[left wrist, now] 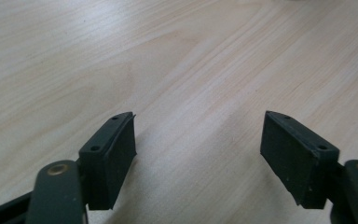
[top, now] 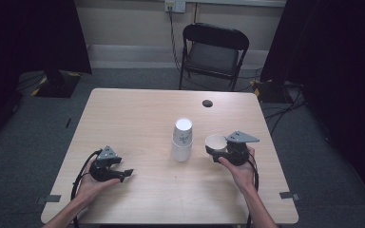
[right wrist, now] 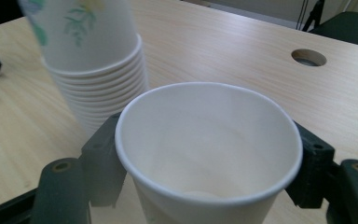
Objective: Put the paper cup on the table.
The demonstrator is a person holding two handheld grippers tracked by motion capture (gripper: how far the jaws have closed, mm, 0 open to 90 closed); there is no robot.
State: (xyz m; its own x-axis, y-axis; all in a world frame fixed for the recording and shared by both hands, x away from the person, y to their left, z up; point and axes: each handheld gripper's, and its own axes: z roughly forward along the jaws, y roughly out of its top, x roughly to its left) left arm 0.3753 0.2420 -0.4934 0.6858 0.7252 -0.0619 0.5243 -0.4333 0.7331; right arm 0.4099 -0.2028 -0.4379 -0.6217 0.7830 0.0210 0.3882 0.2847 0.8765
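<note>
Clearly the right gripper clasps a flimsy white paper cup below its rim; squeeze gently. Left gripper gapes empty.

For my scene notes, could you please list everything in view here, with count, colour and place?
Table: one, light wood, centre of the room.
Cable hole: one, dark, far right part of the tabletop.
Stack of paper cups: one stack, white with a green print, upside down at mid-table.
Single paper cup: one, white, mouth up, between the right gripper's jaws.
Folding chair: one, black, beyond the table.
Wall socket: one, pale, on the back wall.
Left gripper: black, jaws apart with nothing between, low over the table at near left.
Right gripper: black, closed on the single cup.
</note>
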